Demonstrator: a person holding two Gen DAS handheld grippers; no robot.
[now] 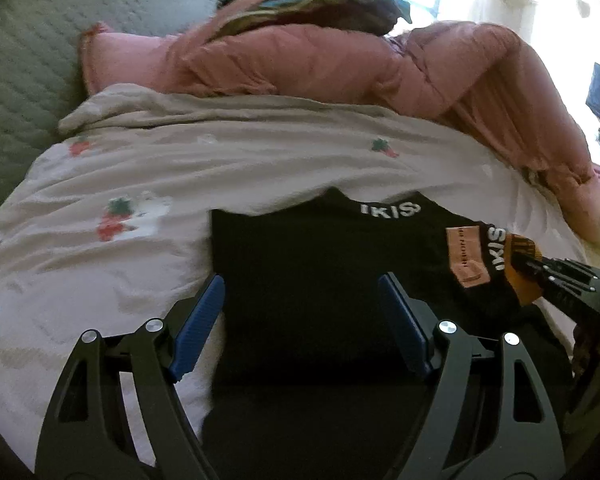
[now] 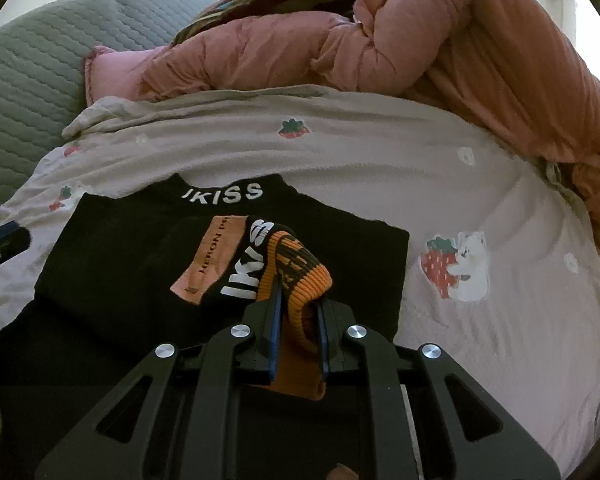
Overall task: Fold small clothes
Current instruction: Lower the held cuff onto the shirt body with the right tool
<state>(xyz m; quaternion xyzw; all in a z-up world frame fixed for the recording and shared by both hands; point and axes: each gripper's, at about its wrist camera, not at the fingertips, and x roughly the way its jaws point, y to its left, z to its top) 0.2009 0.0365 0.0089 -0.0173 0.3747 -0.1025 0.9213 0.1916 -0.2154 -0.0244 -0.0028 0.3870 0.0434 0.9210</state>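
Observation:
A black garment (image 1: 320, 264) with white "IKISS" lettering at the collar lies flat on a strawberry-print bedsheet (image 1: 120, 184). It also shows in the right wrist view (image 2: 132, 248). My left gripper (image 1: 302, 300) is open and empty, its blue pads spread just above the garment's near-left part. My right gripper (image 2: 298, 300) is shut on an orange ribbed cuff (image 2: 300, 268) of the garment, folded over the black fabric with an orange label (image 2: 212, 260) beside it. The right gripper also shows at the right edge of the left wrist view (image 1: 556, 276).
A bunched pink duvet (image 2: 440, 40) lies across the back and right of the bed. A pink pillow (image 1: 116, 56) and striped dark cloth (image 1: 320, 4) lie behind. A grey quilted cover (image 1: 28, 60) is at the left.

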